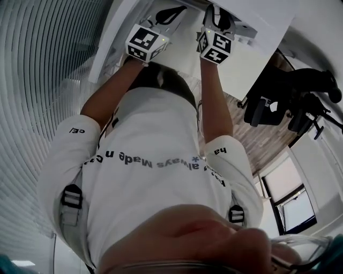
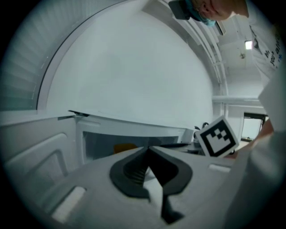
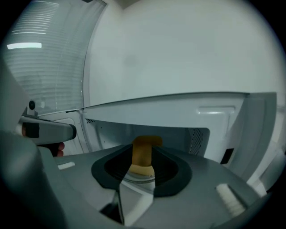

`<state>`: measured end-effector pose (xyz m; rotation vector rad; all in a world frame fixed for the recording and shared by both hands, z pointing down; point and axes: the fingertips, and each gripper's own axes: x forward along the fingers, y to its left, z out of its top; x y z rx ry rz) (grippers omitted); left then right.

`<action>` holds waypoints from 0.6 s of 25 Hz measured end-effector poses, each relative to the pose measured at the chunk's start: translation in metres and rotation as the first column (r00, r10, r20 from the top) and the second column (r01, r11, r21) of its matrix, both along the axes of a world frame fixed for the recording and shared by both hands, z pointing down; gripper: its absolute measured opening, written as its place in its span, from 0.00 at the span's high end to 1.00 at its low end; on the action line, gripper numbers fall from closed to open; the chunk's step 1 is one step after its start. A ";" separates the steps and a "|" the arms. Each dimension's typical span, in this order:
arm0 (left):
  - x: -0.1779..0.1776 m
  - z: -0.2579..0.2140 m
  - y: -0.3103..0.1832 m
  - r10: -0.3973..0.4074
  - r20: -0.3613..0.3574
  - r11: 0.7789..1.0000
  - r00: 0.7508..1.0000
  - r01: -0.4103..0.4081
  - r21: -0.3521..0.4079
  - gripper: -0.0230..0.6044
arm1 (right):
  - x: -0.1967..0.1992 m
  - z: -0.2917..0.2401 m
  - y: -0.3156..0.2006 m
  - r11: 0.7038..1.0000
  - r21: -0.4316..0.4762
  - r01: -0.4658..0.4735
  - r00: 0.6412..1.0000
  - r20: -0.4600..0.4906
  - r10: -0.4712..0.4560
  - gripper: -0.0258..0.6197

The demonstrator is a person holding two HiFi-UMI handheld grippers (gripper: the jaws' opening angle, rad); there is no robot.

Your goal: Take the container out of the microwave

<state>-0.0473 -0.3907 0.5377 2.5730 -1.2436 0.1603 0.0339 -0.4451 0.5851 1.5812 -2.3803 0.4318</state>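
Note:
The white microwave stands open, its door swung to the left. Inside, an orange container sits on the glass turntable; in the left gripper view the container is a small orange patch in the cavity. My right gripper is open in front of the cavity, and the container shows through the gap between its jaws, untouched. My left gripper is shut with nothing in it, in front of the opening. In the head view the left gripper and right gripper both reach toward the white appliance.
The right gripper's marker cube hangs close on the left gripper's right side. A black office chair stands on the wood floor to the right. Blinds cover the left side, and a plain white wall rises behind the microwave.

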 end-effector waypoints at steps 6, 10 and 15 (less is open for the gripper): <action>-0.002 0.019 -0.010 -0.009 0.015 1.000 1.000 0.009 -0.026 0.96 | 0.006 0.020 -0.020 0.999 0.011 -0.045 0.999 0.004 0.045 0.75; 0.012 0.050 -0.025 -0.008 0.011 1.000 1.000 0.008 -0.029 0.96 | 0.022 0.051 -0.044 0.998 0.016 -0.068 0.998 0.019 0.068 0.74; 0.010 0.057 -0.030 -0.013 0.011 0.999 1.000 0.014 -0.040 0.96 | 0.020 0.056 -0.057 0.996 0.014 -0.091 0.996 0.022 0.090 0.72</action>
